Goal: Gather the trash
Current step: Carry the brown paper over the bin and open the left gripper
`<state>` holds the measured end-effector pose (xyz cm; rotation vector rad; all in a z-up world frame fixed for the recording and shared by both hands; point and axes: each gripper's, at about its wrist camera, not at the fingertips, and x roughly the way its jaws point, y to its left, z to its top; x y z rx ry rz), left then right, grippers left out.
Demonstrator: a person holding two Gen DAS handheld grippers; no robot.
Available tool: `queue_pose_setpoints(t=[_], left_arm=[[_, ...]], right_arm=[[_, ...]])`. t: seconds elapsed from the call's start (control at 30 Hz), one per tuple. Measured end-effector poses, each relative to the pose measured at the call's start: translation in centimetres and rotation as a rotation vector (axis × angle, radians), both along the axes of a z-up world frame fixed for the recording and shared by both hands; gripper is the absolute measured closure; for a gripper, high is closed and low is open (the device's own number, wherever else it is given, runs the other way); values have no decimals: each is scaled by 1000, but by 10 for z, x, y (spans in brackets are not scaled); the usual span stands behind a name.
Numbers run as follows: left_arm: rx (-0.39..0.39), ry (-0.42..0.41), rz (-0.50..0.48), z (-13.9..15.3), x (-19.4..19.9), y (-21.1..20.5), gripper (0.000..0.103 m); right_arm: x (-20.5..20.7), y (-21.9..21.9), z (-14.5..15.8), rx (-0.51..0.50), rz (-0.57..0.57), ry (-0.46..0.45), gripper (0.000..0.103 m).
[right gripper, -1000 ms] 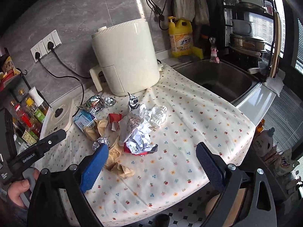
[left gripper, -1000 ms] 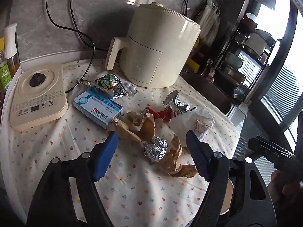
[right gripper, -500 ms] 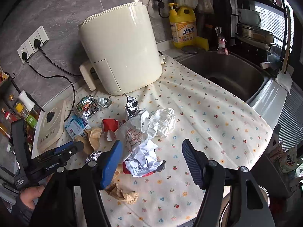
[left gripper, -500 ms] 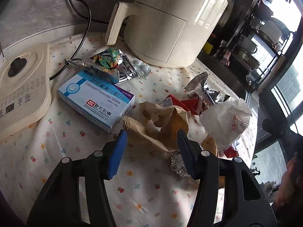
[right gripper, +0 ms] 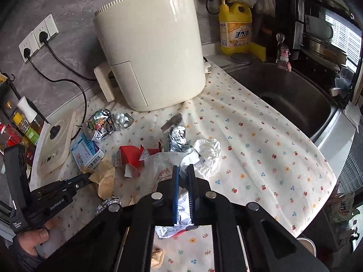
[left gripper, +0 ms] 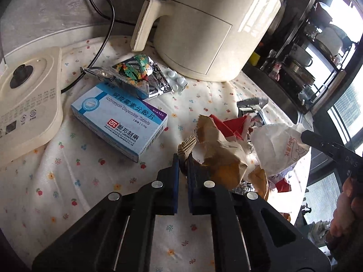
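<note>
Trash lies on the flowered tablecloth point(right gripper: 261, 149). My left gripper point(left gripper: 183, 158) is shut on the serrated edge of a crumpled brown paper bag point(left gripper: 217, 145), which also shows in the right wrist view point(right gripper: 105, 176). My right gripper point(right gripper: 183, 170) is shut on a crumpled white paper wrapper point(right gripper: 204, 156), also seen in the left wrist view point(left gripper: 276, 145). Around them lie a red carton scrap point(right gripper: 130, 155), a foil ball point(right gripper: 109, 204), a silver foil wrapper point(right gripper: 178, 136), a colourful foil snack bag point(left gripper: 136, 74), a pill blister point(left gripper: 177, 80) and a blue medicine box point(left gripper: 122, 122).
A cream air fryer point(right gripper: 149, 49) stands at the back with its handle point(left gripper: 141, 25) sticking out. A cream kettle base point(left gripper: 25, 104) sits at the left, its cord point(left gripper: 104, 36) running to the wall. A steel sink point(right gripper: 283, 90) lies right, detergent bottle point(right gripper: 236, 28) behind.
Both grippers moved down and forward into the trash pile and closed: the left on the brown paper bag's edge, the right on the white wrapper.
</note>
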<state>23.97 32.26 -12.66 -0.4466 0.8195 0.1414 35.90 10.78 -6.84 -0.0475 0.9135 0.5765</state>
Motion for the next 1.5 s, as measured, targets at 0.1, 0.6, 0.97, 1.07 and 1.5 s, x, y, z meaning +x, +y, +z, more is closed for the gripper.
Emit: queue_pose_setpoints(t=[0.1,0.6,0.97,1.07,1.5], left_arm=[[16,-42,28,16,-9,3,96],[27,-200,-53,79,-21,-39,96],[42,-226,-277,92,14,-124,96],[49,-234,-302,96,20,-154,96],[46,-193,-376,91,26,-290,96]], right_arm=[[-7,-5,14,39,7,-35,96],[-54,-73,68,148,-49,-149,96],[-64,-166,61,140,-229,-115,95],[-65,-194,58,134,-257,-109,95],[-69,-321,26,89,-326,-17,95]])
